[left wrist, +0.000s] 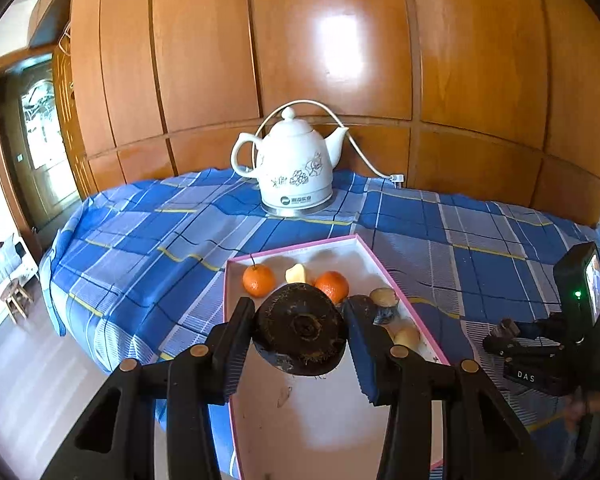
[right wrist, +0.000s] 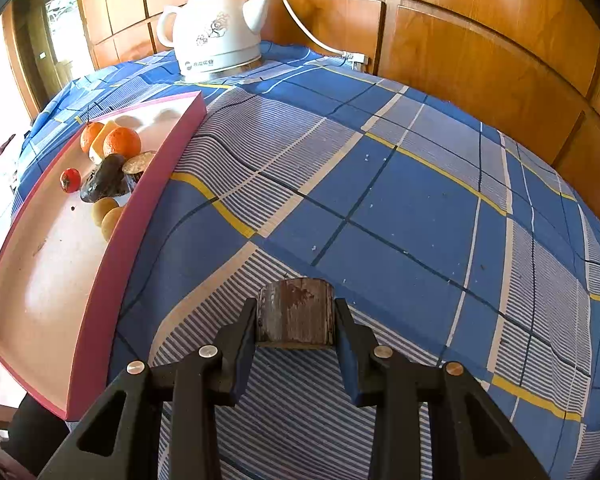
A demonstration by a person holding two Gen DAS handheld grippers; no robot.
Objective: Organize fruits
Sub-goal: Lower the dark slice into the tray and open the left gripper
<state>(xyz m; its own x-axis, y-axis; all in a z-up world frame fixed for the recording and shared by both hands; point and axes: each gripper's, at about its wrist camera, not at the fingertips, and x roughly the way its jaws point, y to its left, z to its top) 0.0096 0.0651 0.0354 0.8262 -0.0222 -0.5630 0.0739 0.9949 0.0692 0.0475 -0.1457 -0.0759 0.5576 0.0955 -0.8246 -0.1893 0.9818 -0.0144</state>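
Black fingers of the left gripper (left wrist: pixel 300 334) clamp a dark, round, hairy-skinned fruit (left wrist: pixel 300 330) above the pink tray (left wrist: pixel 416 308). Right gripper (right wrist: pixel 295 330) squeezes a brown cylindrical cut piece (right wrist: pixel 295 318) over the checked cloth (right wrist: pixel 400 208).

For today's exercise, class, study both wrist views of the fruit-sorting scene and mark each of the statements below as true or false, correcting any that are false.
1. The left hand-held gripper has a dark round fruit between its fingers, over the pink-rimmed tray. True.
2. The right hand-held gripper is over the tray. False: it is over the blue checked cloth, beside the tray, with a brown cut piece between its fingers.
3. Two oranges lie in the tray. True: orange and orange.
4. The white kettle stands inside the tray. False: it stands on the cloth behind it.
5. The kettle's cord is black. False: the cord is white.
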